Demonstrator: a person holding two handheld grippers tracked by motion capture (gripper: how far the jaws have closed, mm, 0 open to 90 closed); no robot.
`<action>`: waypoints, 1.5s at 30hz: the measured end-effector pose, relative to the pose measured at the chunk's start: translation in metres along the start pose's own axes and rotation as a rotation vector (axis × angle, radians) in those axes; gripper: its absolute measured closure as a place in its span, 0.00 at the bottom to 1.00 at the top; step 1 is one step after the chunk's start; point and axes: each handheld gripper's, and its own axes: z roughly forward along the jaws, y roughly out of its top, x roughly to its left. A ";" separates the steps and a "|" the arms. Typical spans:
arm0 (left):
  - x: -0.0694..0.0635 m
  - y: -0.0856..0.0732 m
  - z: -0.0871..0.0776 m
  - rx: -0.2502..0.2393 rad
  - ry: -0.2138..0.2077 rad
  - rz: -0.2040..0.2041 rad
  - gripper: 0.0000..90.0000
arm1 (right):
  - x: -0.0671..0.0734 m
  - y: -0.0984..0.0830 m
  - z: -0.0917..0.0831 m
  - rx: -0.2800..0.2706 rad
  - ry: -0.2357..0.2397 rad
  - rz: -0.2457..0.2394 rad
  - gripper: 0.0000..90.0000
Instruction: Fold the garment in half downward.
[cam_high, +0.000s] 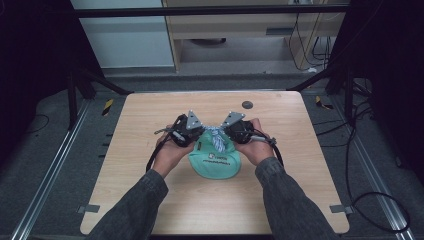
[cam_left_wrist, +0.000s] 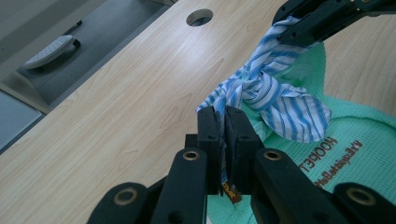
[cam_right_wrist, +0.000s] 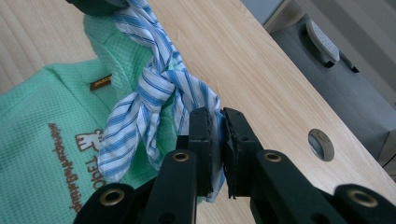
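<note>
A: Pale wood forms the table (cam_high: 150, 200), a round hole (cam_high: 247, 104) toward twelve o'clock, grey floor (cam_high: 50, 165) and dark framing around it.

B: And the cloth?

A: At centre, a mint-green cloth (cam_high: 215, 164) lies flat. Its blue-striped knotted cloth (cam_high: 218, 138) stretches between the left gripper (cam_left_wrist: 225, 122) and right gripper (cam_right_wrist: 219, 127), both clamped on its ends.

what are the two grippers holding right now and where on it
Both hold the blue-striped cloth strip knotted on the green bag. The left gripper pinches one loose end beside the knot; the right gripper pinches the other end.
</note>
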 end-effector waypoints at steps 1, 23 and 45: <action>-0.001 -0.001 0.000 -0.007 -0.001 -0.008 0.95 | 0.001 -0.001 0.000 -0.003 0.001 0.000 0.92; -0.012 -0.022 -0.002 -0.014 -0.037 -0.018 0.95 | 0.018 -0.015 -0.007 -0.020 0.023 -0.012 0.92; -0.019 -0.038 -0.005 -0.017 -0.079 -0.062 0.95 | 0.038 -0.025 -0.013 -0.030 0.055 -0.021 0.91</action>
